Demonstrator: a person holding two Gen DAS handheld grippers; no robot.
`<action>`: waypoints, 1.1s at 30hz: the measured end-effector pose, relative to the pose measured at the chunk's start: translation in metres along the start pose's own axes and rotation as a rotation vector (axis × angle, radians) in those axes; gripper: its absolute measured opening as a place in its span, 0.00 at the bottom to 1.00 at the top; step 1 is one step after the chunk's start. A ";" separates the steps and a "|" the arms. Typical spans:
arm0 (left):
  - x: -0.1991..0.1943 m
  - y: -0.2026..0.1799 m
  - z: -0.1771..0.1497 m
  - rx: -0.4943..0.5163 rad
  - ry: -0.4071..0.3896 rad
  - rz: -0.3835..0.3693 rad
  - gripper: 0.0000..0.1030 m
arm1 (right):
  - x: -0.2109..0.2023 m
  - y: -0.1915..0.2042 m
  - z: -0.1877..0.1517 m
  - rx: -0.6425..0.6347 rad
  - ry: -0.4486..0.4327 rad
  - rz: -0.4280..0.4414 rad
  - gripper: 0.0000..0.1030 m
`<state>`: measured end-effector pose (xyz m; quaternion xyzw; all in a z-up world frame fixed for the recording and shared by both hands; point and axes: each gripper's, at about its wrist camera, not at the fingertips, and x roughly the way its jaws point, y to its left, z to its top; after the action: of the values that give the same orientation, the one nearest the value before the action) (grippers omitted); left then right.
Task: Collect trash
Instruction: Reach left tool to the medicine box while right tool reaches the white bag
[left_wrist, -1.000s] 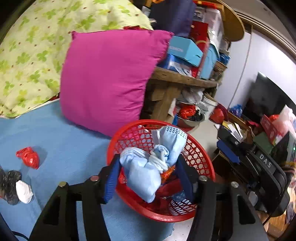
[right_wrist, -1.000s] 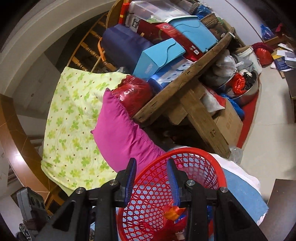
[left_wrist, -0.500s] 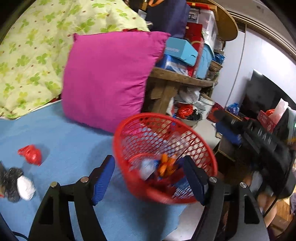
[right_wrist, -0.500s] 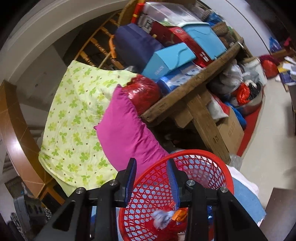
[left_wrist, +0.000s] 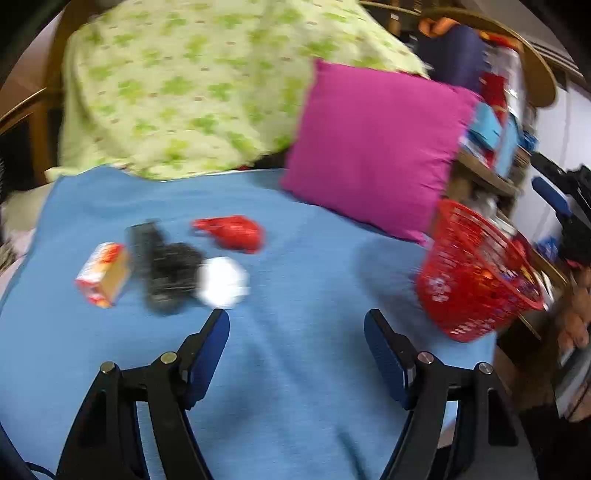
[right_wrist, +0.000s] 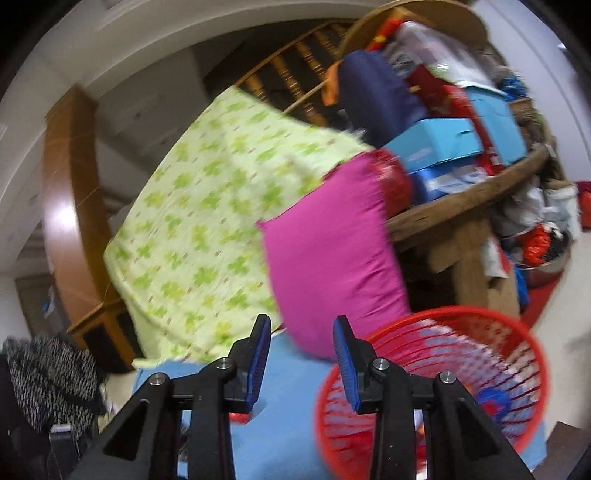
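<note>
Blue blanket: spread flat under the scene; the loose trash is lying on it.
Left claw: held over the blanket, fingers wide apart after having just been opening, nothing between them.
Right claw: fingers drawn close with a narrow gap, nothing seen between them; the basket rim lies just to the right of the right finger, and contact cannot be told.
Red basket: seen at the right edge of the blanket, tilted, just beside the pink pillow; trash is seen inside it.
Red wrapper: lying left of centre on the blanket.
White wad: lying near the tip of the left claw's left finger, touching a black item, blurred.
Small carton: orange and white, placed left of the black item.
Green-patterned quilt: draped behind the blanket and the pillow.
</note>
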<state>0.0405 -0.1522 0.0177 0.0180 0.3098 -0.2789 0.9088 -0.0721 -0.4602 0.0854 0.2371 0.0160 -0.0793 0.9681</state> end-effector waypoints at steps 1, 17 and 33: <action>-0.002 0.008 0.000 -0.014 -0.006 0.015 0.74 | 0.006 0.013 -0.007 -0.016 0.024 0.021 0.37; -0.001 0.155 -0.019 -0.276 -0.020 0.236 0.74 | 0.082 0.106 -0.098 -0.105 0.423 0.207 0.65; 0.043 0.200 -0.010 -0.331 0.060 0.315 0.74 | 0.171 0.111 -0.154 -0.033 0.697 0.206 0.60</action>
<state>0.1664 -0.0030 -0.0434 -0.0751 0.3717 -0.0782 0.9220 0.1158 -0.3169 -0.0127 0.2345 0.3222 0.1043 0.9112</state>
